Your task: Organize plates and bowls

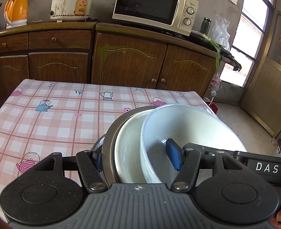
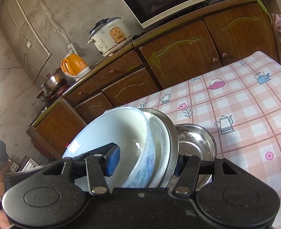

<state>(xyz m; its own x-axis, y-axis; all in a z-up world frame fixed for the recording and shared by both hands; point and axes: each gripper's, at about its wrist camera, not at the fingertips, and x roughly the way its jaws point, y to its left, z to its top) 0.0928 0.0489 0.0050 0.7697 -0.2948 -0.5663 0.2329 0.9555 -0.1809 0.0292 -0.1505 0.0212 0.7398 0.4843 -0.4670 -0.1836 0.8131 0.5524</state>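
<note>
A nested stack is held on edge between both grippers: a white bowl with blue flowers (image 1: 188, 129) (image 2: 121, 131), a white plate (image 1: 129, 145) (image 2: 159, 148) and a steel plate (image 1: 110, 143) (image 2: 170, 143). My left gripper (image 1: 136, 160) is shut on the stack, one blue pad inside the bowl, the other behind the steel plate. My right gripper (image 2: 146, 162) is shut on the same stack from the other side. The stack is tilted above the near right part of the checked table (image 1: 45, 118). A steel bowl (image 2: 195, 143) sits on the table just behind the stack.
Brown cabinets (image 1: 129, 61) stand behind the table, with a microwave (image 1: 151, 5), rice cooker (image 1: 71, 2) and orange kettle (image 1: 16, 11) on top. A door and floor (image 1: 245, 122) lie to the right of the table edge.
</note>
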